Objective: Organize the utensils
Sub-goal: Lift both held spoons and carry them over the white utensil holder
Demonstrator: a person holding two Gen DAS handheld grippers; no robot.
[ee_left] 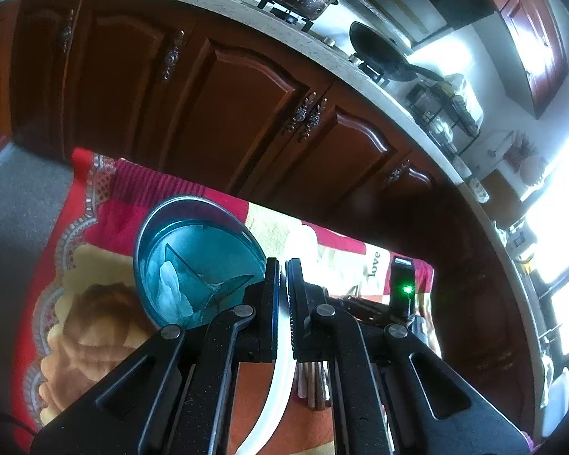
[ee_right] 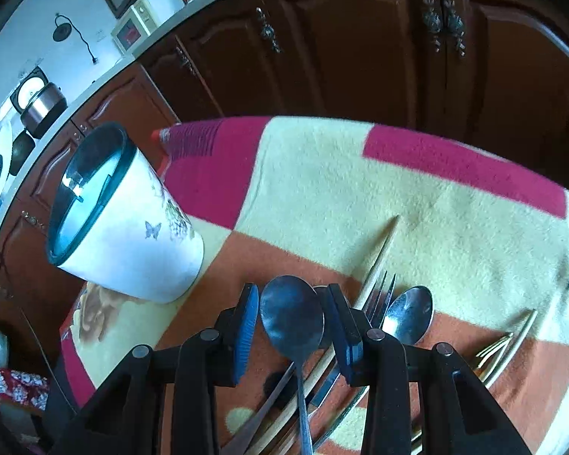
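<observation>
Two spoons (ee_right: 292,318), one fork (ee_right: 379,295), one holder (ee_right: 125,220), patterned blanket (ee_right: 341,189)

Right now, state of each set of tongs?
Left tongs: shut, gripping the rim of the white plate.
Right tongs: open, straddling the spoon, pads not touching it.

Strong fisheye bending in both views, black vignette at the corners. Left wrist view: blown-out daylight from the window area (ee_left: 561,204) at right — white glare, detail lost. The dark brown wooden cabinet doors (ee_left: 223,106) sit in deep shadow. Right wrist view is evenly lit — the checked pink-and-cream fleece blanket (ee_right: 322,174) looks soft, slightly blurred.
</observation>
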